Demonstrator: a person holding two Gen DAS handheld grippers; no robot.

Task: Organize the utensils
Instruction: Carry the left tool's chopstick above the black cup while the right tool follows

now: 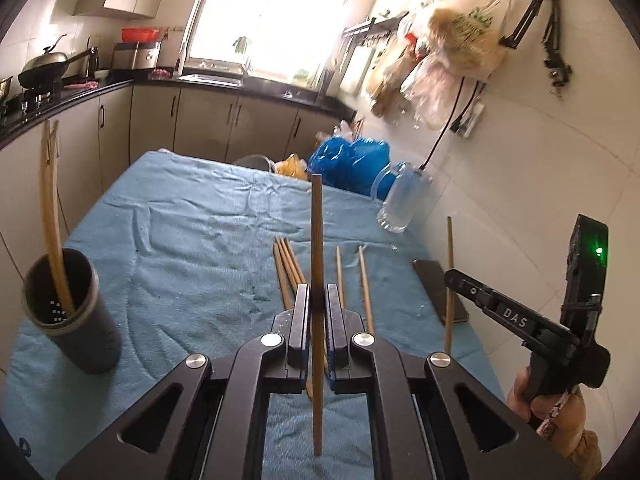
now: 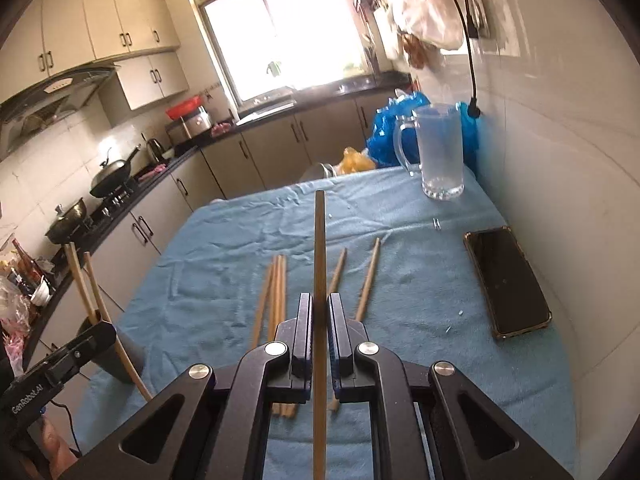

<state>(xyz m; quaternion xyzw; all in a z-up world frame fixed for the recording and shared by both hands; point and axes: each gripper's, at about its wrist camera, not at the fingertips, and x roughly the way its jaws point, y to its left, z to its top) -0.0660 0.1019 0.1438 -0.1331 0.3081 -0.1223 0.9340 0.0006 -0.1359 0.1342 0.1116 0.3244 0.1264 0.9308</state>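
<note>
My left gripper (image 1: 318,294) is shut on a wooden chopstick (image 1: 317,232) that stands upright above the blue cloth. My right gripper (image 2: 320,302) is shut on another upright chopstick (image 2: 319,240); the left wrist view shows that gripper (image 1: 451,277) at the right with its stick. Several loose chopsticks (image 1: 287,270) (image 2: 276,292) lie on the cloth ahead of both grippers. At the left stands a dark cylindrical holder (image 1: 74,316) with two chopsticks (image 1: 50,208) in it. In the right wrist view the holder (image 2: 118,364) is partly hidden behind the left gripper (image 2: 94,336).
A phone (image 2: 508,284) lies on the cloth-covered table (image 2: 224,248) at the right, near the tiled wall. A glass mug (image 2: 440,152) stands at the far right corner, blue bags (image 1: 348,160) behind it. Kitchen counters and a stove run along the left.
</note>
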